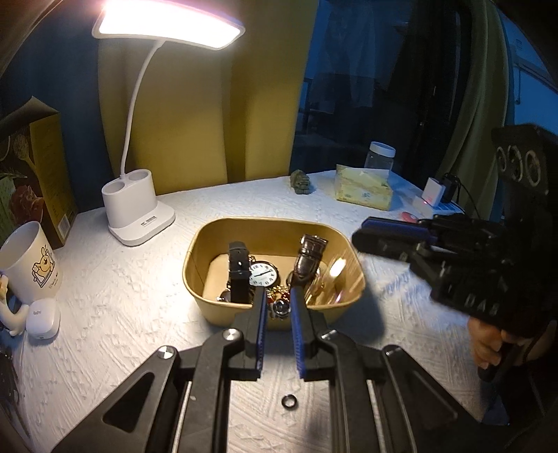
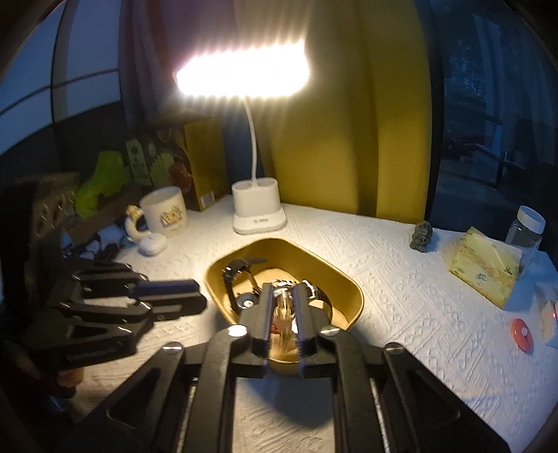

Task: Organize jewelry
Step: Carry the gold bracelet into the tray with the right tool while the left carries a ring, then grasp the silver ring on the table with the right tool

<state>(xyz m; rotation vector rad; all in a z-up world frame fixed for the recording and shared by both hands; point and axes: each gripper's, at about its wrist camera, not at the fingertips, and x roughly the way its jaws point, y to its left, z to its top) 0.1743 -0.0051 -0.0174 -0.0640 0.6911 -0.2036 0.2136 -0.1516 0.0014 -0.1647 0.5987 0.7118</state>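
Left wrist view, left tongs narrowly parted, empty, over gold tray, right tongs likewise.

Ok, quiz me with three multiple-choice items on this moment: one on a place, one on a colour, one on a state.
1. Where does the small dark ring lie?
A. inside the tray
B. on the white cloth, outside the tray
C. in the mug

2. What colour is the tray that holds the watches?
A. mustard yellow
B. red
C. green

3. How does the desk lamp stand?
A. unlit
B. lit
C. tipped over

Key: 1 B, the ring sits on the white cloth on the camera's side of the tray, between the fingers of the left gripper. 2 A, its walls show yellow in both views. 3 B, the head glows brightly above its upright white base.
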